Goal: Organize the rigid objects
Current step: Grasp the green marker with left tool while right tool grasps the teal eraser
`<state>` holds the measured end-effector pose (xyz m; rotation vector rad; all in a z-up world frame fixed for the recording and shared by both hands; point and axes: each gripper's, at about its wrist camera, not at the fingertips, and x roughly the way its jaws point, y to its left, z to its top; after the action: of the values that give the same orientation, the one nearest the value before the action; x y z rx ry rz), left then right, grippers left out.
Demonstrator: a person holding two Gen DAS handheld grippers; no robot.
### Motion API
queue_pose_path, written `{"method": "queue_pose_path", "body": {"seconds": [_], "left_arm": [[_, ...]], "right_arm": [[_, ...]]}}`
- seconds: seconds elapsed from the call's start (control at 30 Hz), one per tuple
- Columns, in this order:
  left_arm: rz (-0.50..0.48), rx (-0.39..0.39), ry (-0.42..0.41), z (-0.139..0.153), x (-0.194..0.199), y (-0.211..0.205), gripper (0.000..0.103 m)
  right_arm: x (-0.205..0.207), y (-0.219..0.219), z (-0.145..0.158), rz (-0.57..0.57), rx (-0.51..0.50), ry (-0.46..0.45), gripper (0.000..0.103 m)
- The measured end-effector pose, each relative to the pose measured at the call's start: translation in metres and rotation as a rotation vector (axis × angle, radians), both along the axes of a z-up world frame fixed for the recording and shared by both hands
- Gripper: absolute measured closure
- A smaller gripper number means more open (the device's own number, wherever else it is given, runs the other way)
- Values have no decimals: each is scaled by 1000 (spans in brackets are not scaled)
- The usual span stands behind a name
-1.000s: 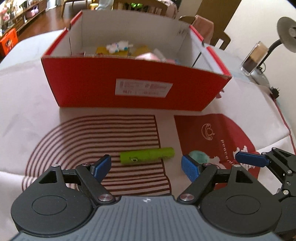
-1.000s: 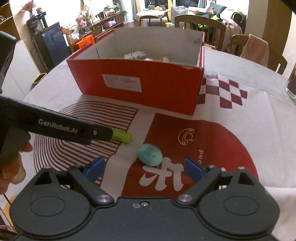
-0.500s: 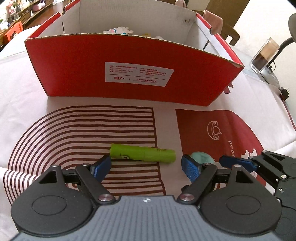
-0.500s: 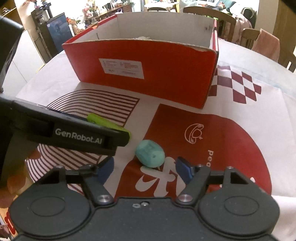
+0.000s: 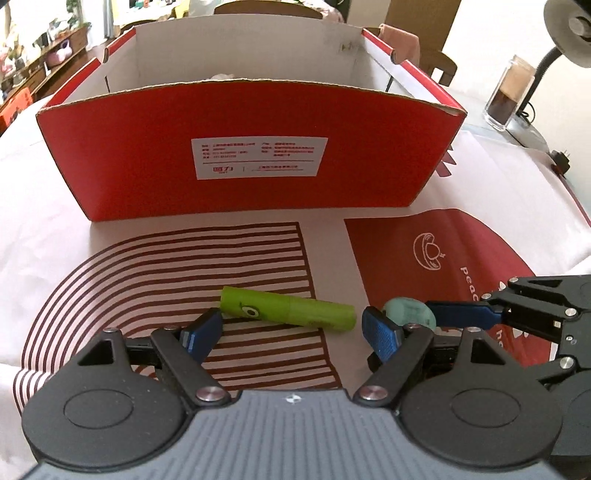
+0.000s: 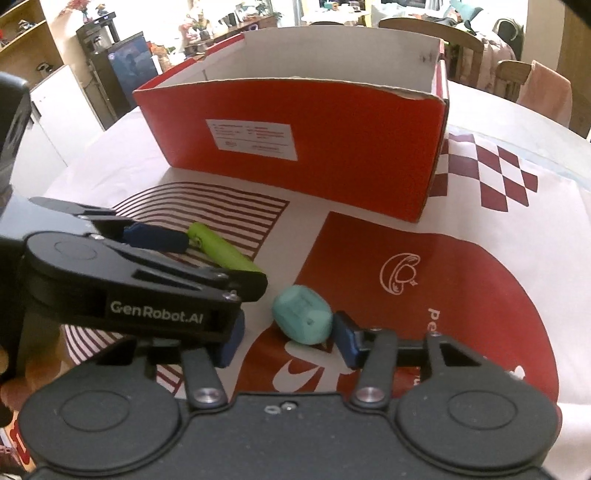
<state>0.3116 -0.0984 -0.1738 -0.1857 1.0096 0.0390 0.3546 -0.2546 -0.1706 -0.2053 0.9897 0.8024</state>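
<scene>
A green tube (image 5: 288,308) lies on the striped part of the tablecloth, just ahead of my open left gripper (image 5: 291,332), between its fingertips and apart from them. It also shows in the right wrist view (image 6: 221,253). A teal rounded block (image 6: 301,319) lies between the open fingers of my right gripper (image 6: 288,341), close to the right pad. The block also shows in the left wrist view (image 5: 408,312), with a right-gripper finger (image 5: 458,314) beside it. A red cardboard box (image 5: 251,155) stands behind them, its inside hidden.
The left gripper body (image 6: 147,288) crosses the right wrist view at left, close to the teal block. A glass jar (image 5: 508,98) and a desk lamp (image 5: 565,22) stand at the back right. Chairs (image 6: 472,48) stand beyond the table.
Both grippers have moved lower and forward. The green tube now sits right at the left fingertips, and the teal block now lies between the right fingers. The box interior has dropped out of sight.
</scene>
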Motion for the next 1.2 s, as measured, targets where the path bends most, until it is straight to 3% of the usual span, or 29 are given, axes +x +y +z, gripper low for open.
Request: {"method": "queue_pose_path", "body": {"seconds": [0.27,0.6,0.7,0.87,1.2], "left_arm": [[-29,11,-25,0,-4,6,22],[-7,-14,-25,3,-12,15,22],[2,-20,-25,5,-14,18,22],[14,-29,-19,8,-16,21,22],[28,-75,-41,34,-22,24,22]], "right_arm": [[-1,-2,1,23,19,2,66],[1,-1,1,-3,18,1,67],[1,-2,1,-15,16,0,74],[2,-5,4,-46,8,-13,75],[1,-8,37,-81,-13,-26,75]]}}
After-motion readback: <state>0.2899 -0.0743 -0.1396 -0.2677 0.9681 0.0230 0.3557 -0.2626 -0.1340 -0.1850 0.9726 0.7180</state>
